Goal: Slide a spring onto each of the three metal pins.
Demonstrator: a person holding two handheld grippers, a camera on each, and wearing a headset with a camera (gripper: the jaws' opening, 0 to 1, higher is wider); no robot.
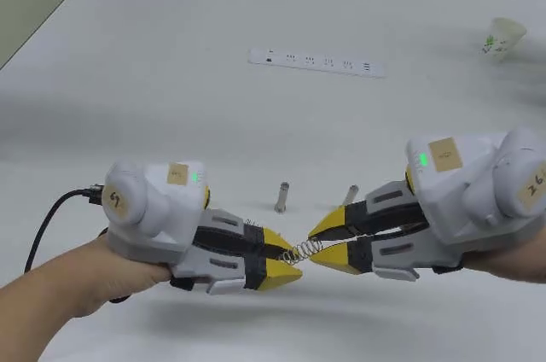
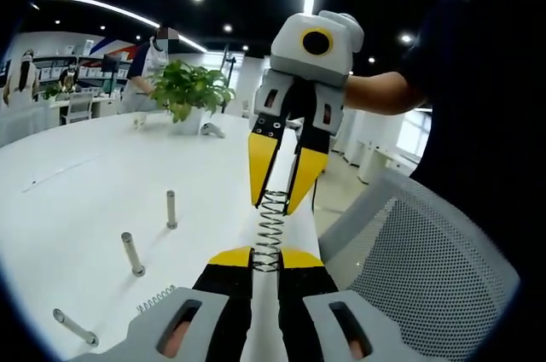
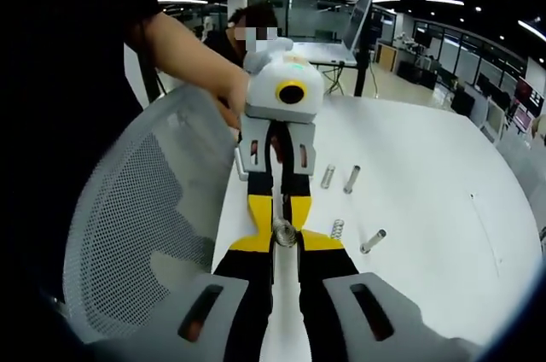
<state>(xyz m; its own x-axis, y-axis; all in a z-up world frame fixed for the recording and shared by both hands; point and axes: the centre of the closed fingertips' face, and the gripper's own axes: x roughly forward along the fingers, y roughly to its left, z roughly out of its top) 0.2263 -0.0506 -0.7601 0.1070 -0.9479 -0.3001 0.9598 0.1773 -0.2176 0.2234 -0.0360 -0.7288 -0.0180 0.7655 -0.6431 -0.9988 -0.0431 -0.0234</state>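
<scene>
The spring [image 1: 303, 251] hangs above the bench [image 1: 171, 123], spanning the two tools. The left gripper [image 1: 293, 264] has its jaws pinching one end, and the right gripper [image 1: 314, 247] pinches the other. The spring looks light, thin and bendy, and would likely buckle or flick away if squeezed mid-coil, so an end grip suits it. An upright pin [image 1: 281, 196] stands at 11 o'clock from it.

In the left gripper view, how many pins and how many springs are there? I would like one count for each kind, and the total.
Pins: 3
Springs: 2
Total: 5
</scene>
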